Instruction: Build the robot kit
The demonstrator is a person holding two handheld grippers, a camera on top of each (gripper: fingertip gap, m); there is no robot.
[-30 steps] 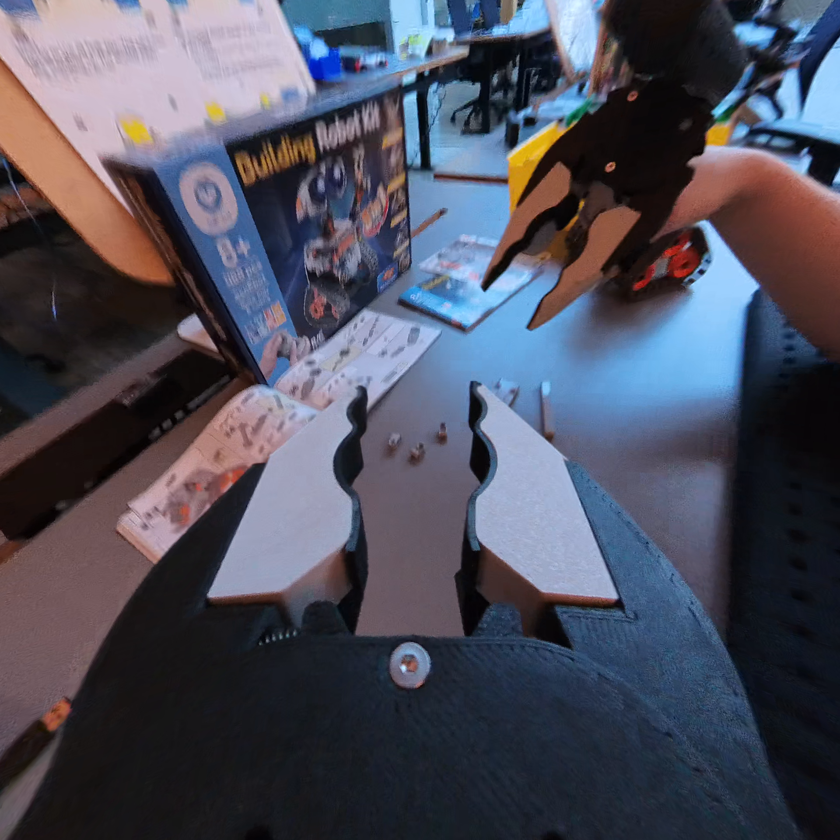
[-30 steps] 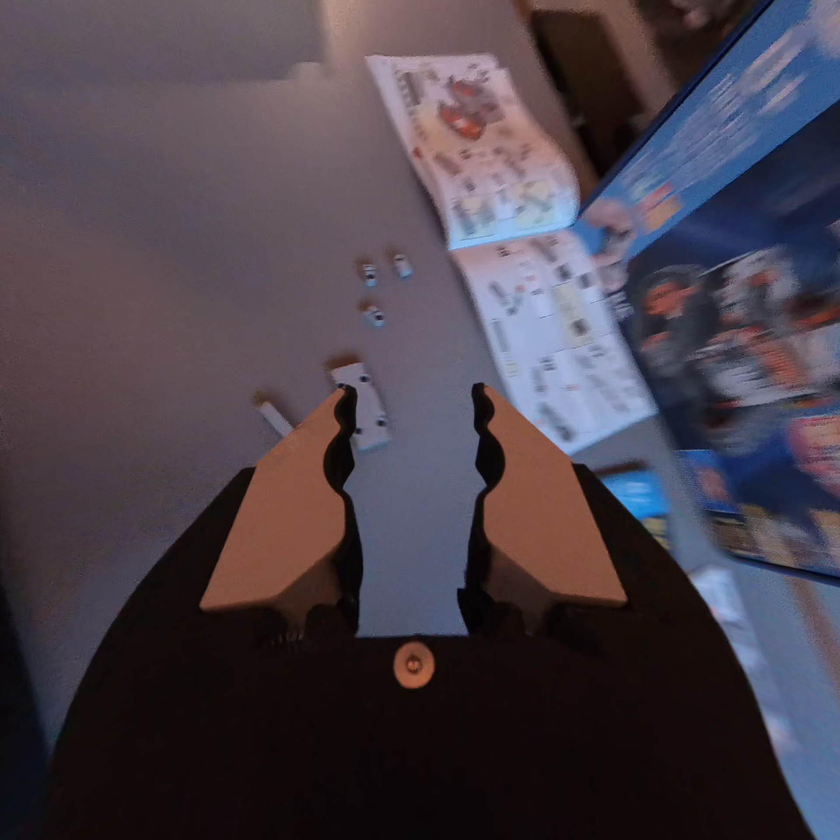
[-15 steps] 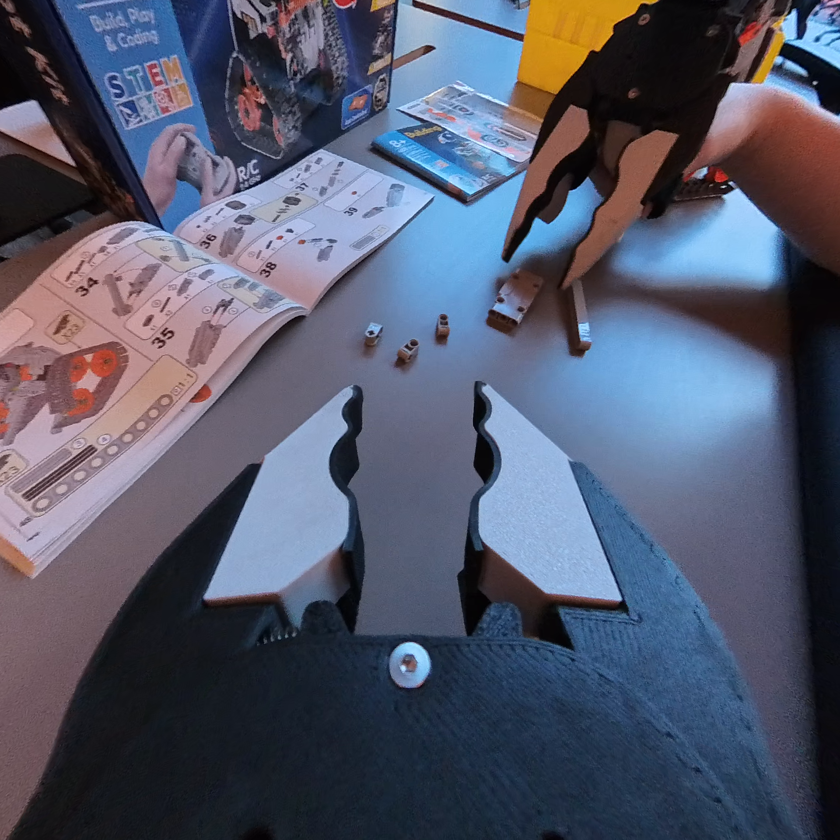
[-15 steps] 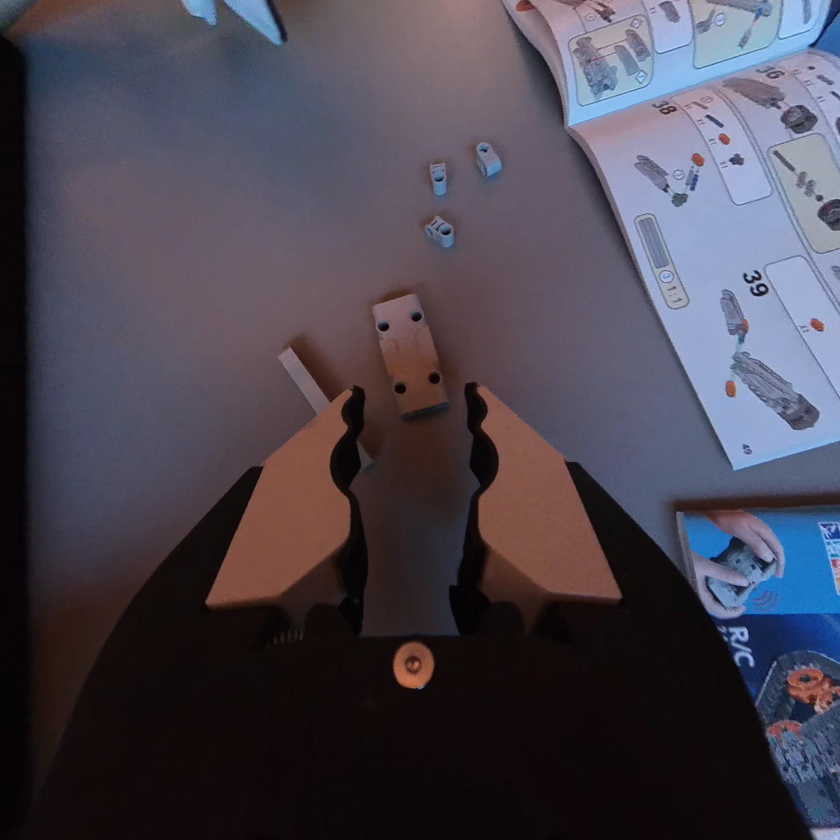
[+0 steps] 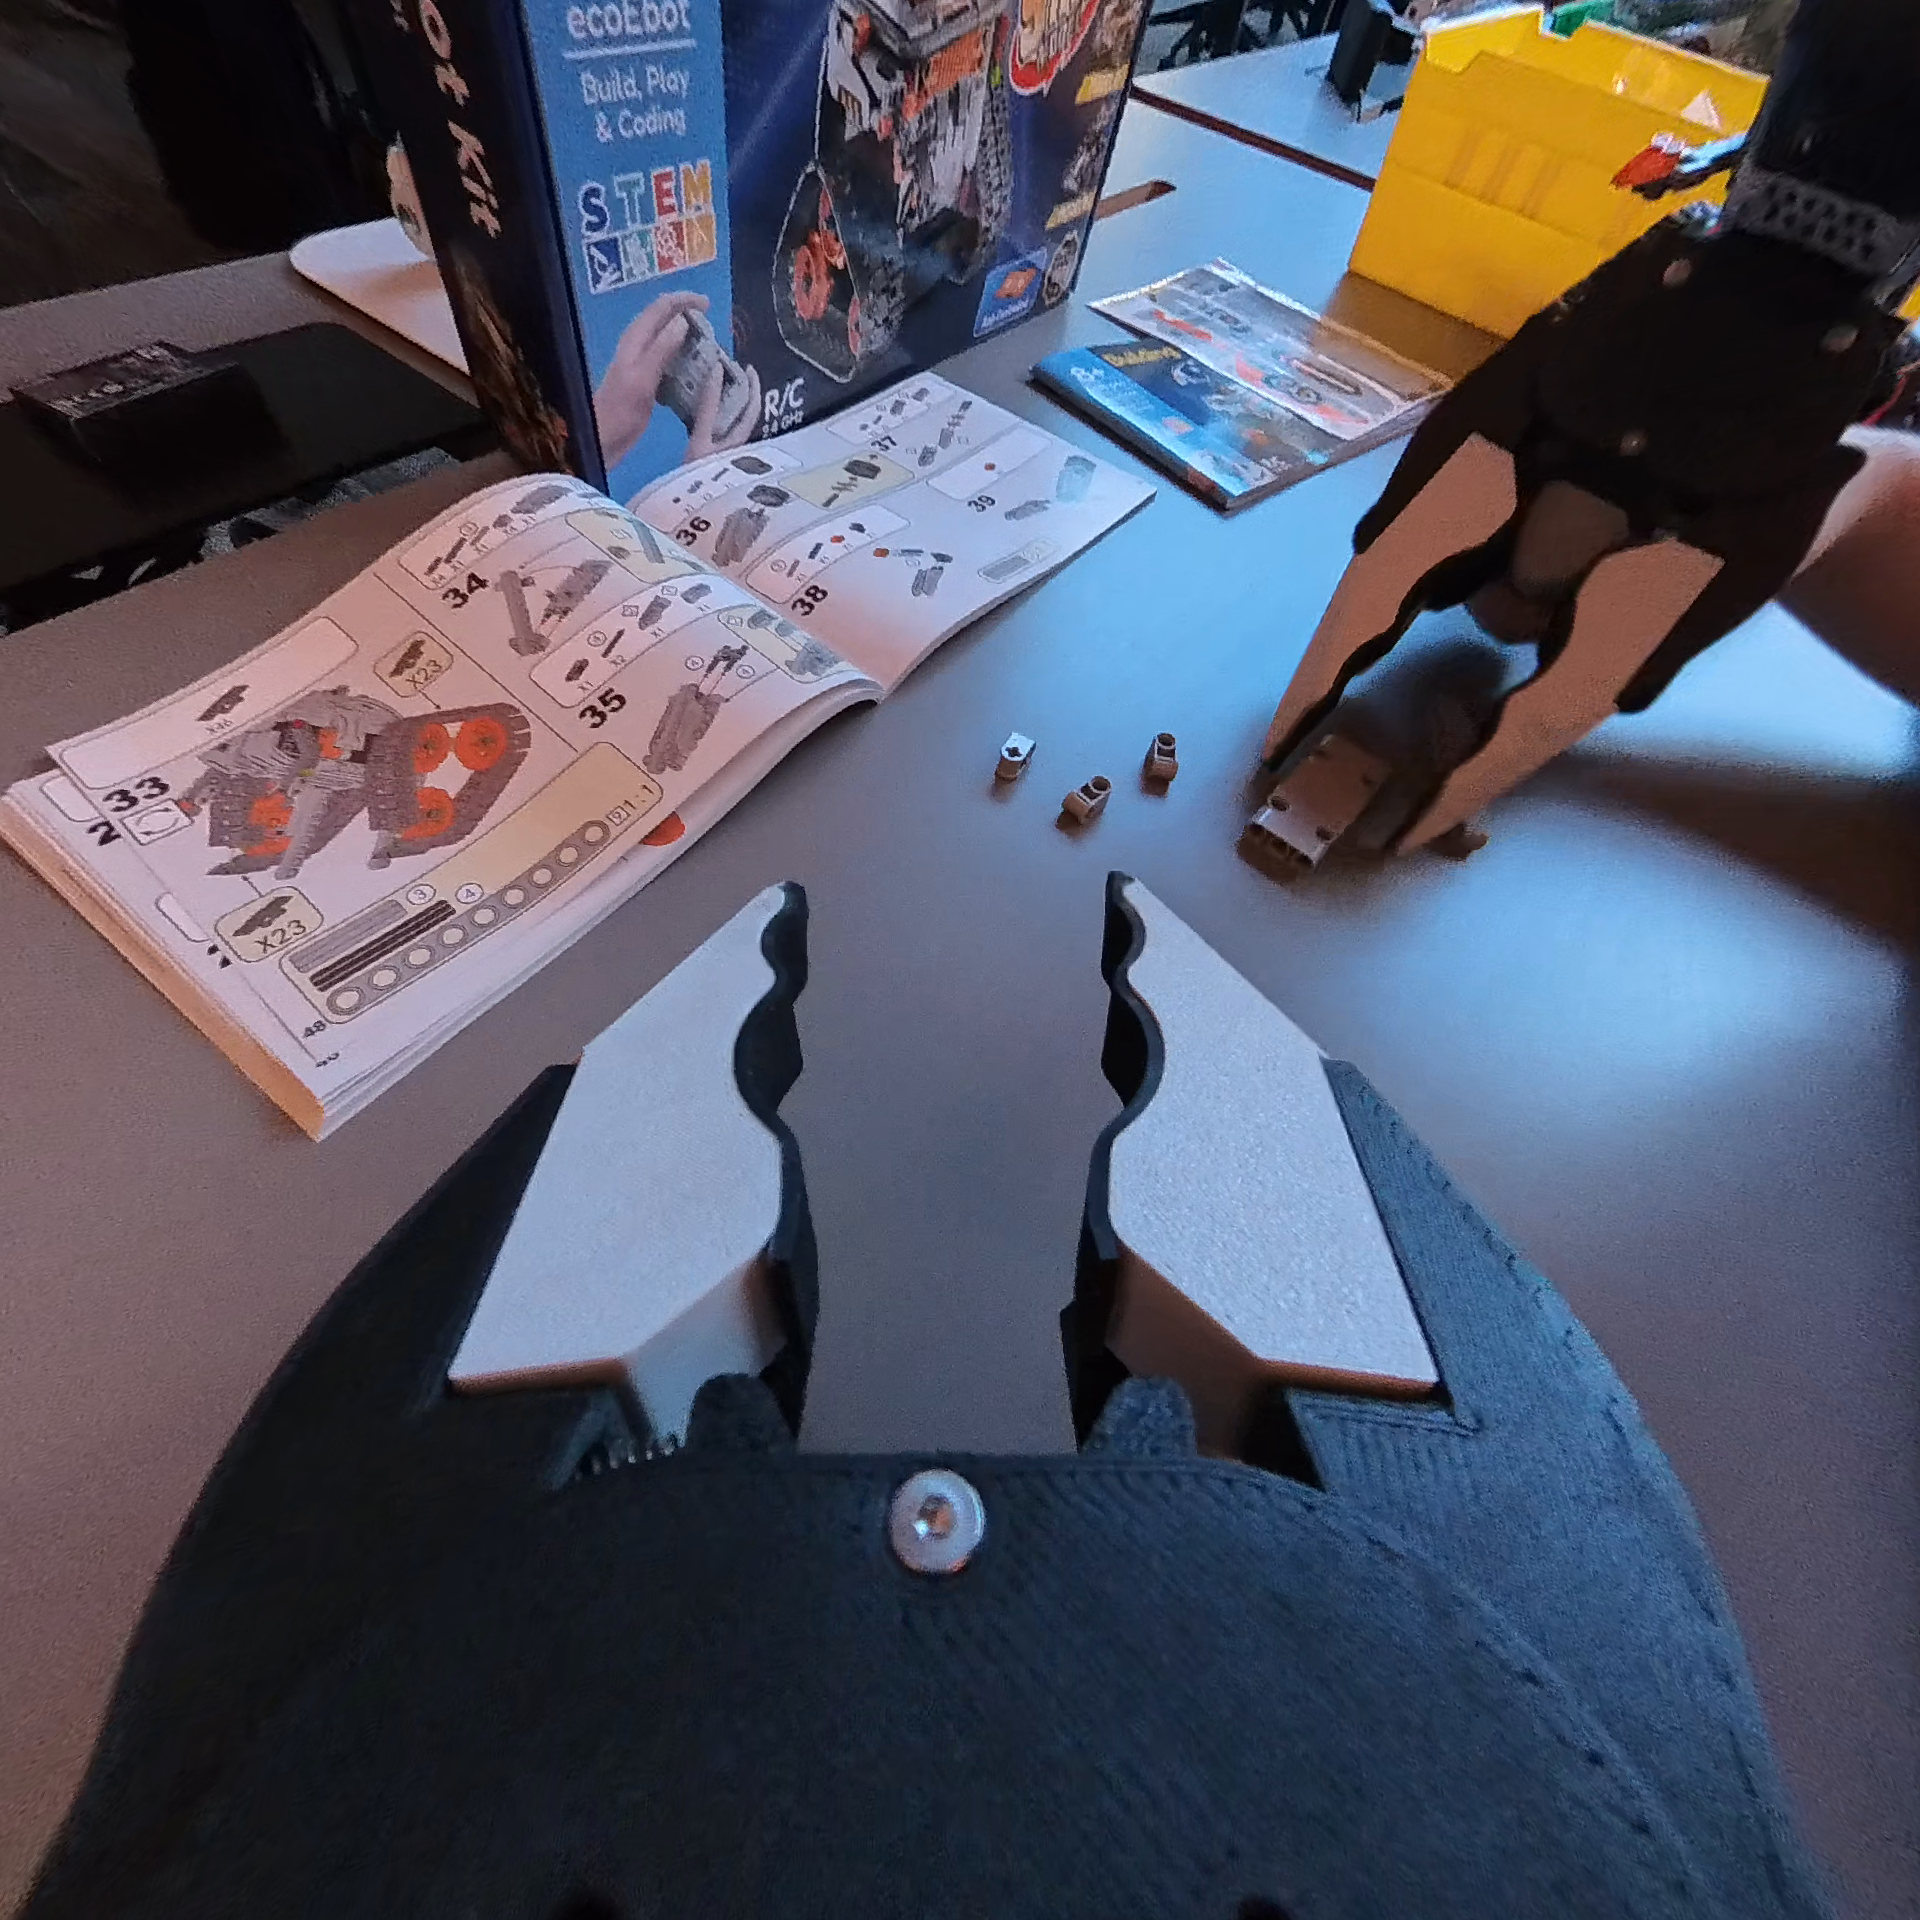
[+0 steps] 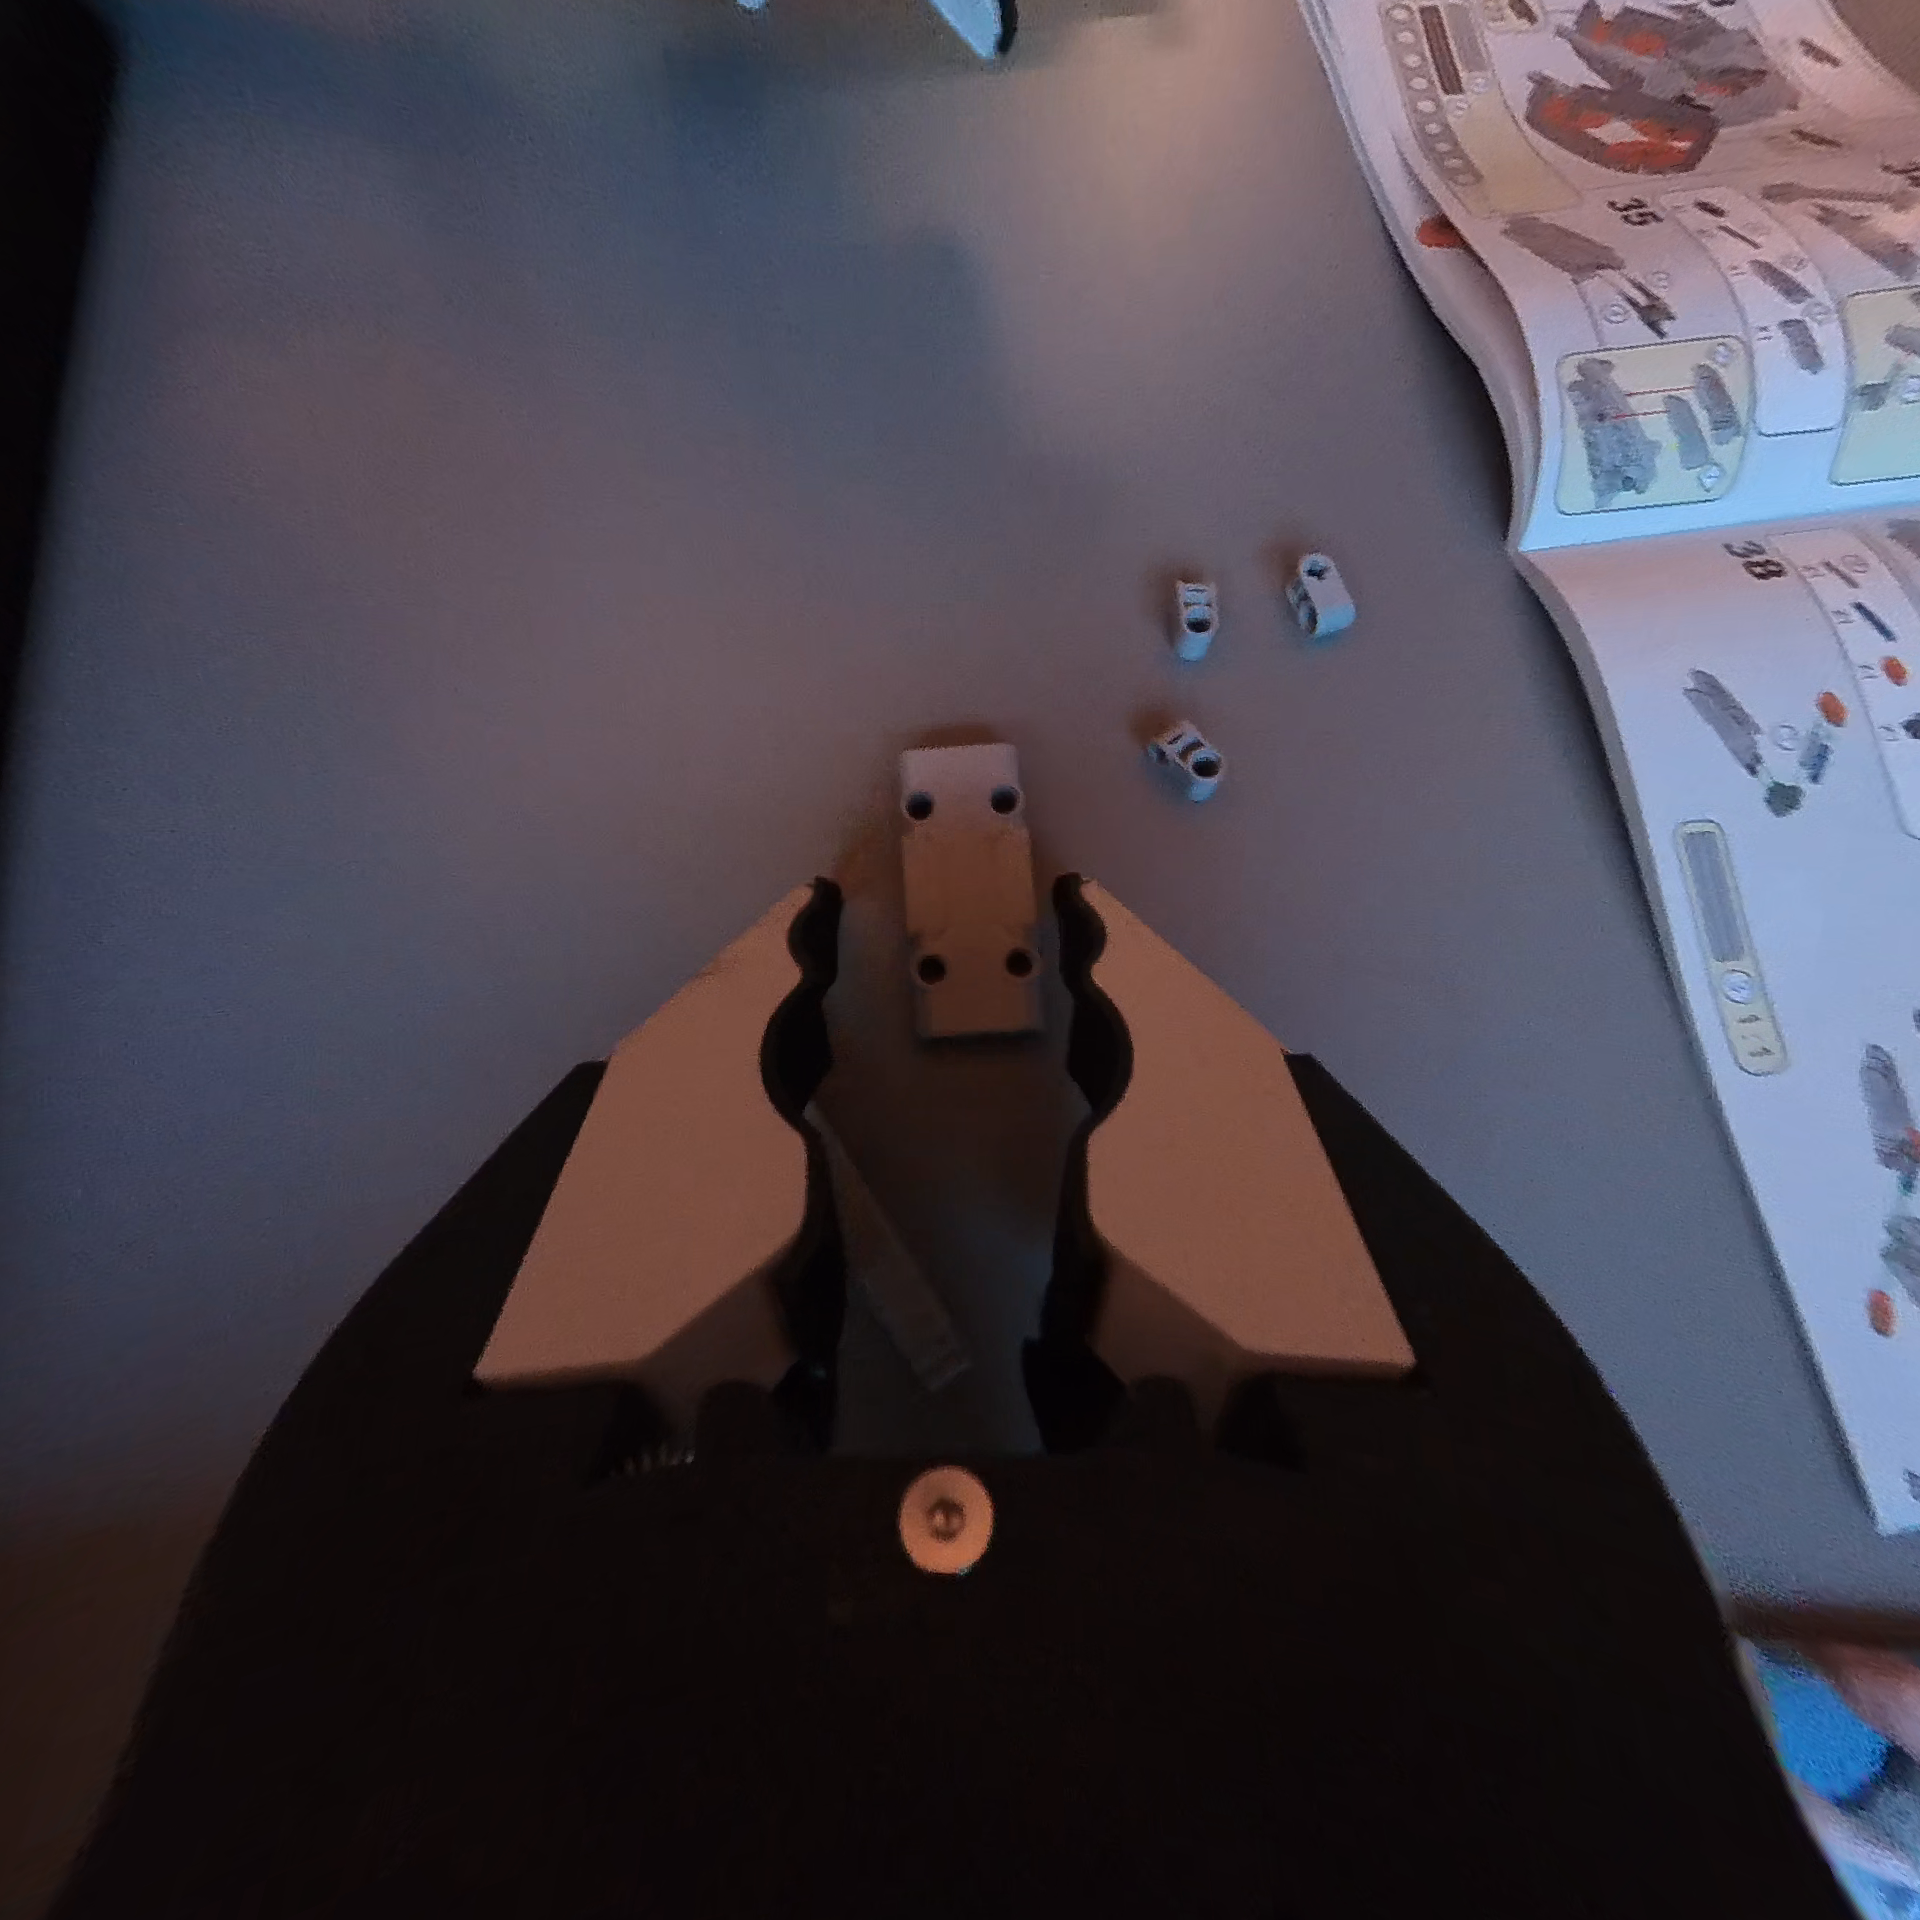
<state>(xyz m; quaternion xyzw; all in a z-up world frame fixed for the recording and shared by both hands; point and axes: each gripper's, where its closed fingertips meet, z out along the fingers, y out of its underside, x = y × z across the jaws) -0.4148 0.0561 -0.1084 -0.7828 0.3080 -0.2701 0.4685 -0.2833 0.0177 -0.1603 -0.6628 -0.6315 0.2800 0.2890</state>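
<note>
A grey rectangular block (image 6: 961, 810) with four holes lies flat on the grey table (image 6: 468, 520). My right gripper (image 6: 945, 891) is open and low over it, one finger on each side of the block's near half, with small gaps. A thin grey beam (image 6: 904, 1278) lies under that gripper. Three small grey connector pieces (image 6: 1195, 618) lie just right of the block. In the left wrist view, my left gripper (image 5: 951, 899) is open and empty, a short way in front of the connectors (image 5: 1086, 800). The right gripper (image 5: 1351, 800) straddles the block (image 5: 1299, 821) there.
An open instruction booklet (image 5: 520, 727) lies left of the parts, also in the right wrist view (image 6: 1714, 520). A tall blue kit box (image 5: 779, 208) stands behind it. Two thin leaflets (image 5: 1236, 384) and a yellow bin (image 5: 1538, 177) are farther back. A person's forearm (image 5: 1860, 561) holds the right gripper. About 15 centimeters separates my left fingertips from my right.
The right gripper has come down and forward, so its fingers now straddle the grey block and cover the thin beam. The left gripper has tilted down toward the table and stayed open.
</note>
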